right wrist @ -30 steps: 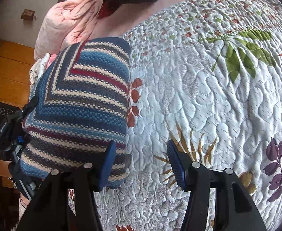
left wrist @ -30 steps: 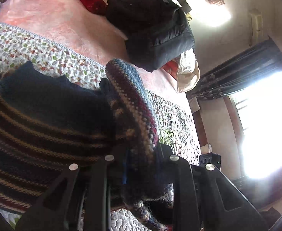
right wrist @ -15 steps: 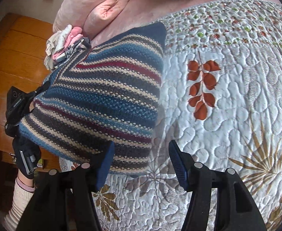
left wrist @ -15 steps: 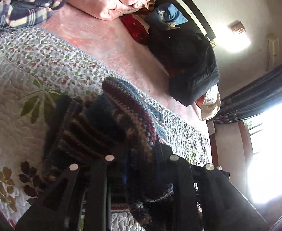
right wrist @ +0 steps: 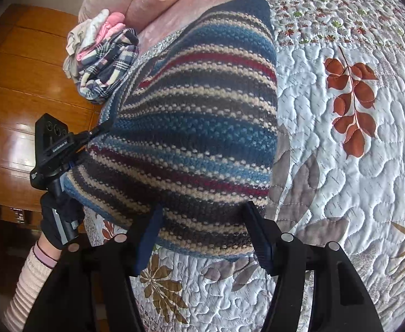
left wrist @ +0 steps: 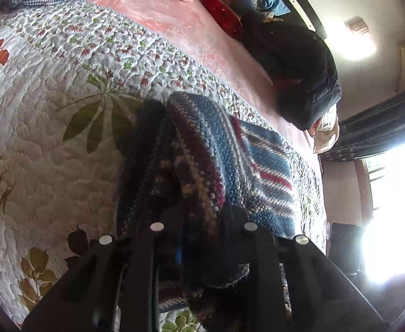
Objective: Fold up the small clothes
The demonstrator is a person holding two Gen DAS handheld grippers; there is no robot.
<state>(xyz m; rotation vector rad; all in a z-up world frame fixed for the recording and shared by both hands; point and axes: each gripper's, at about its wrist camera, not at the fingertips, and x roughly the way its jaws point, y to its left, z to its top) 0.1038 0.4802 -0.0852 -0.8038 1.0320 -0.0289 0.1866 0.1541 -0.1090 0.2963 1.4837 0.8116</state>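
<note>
Left wrist view: looks forward along the left hand-held gripper point(left wrist: 202, 215), close and low over the bed's quilted floral bedspread point(left wrist: 50, 127), tilted sideways, facing a far wall and a bright window point(left wrist: 390, 193).
Left view nearness: the striped knit garment point(left wrist: 202, 160) fills the centre, bunched right at the fingers.
Right wrist view: looks down along the right hand-held gripper point(right wrist: 205, 235) from just above the bedspread point(right wrist: 354, 193), facing a wooden panel point(right wrist: 22, 83) and a pile of clothes point(right wrist: 103, 58).
Shared: both show the same striped knit garment point(right wrist: 197, 127) and bedspread; the right view also shows the left hand-held gripper point(right wrist: 91, 138) from outside, at the garment's far edge.
</note>
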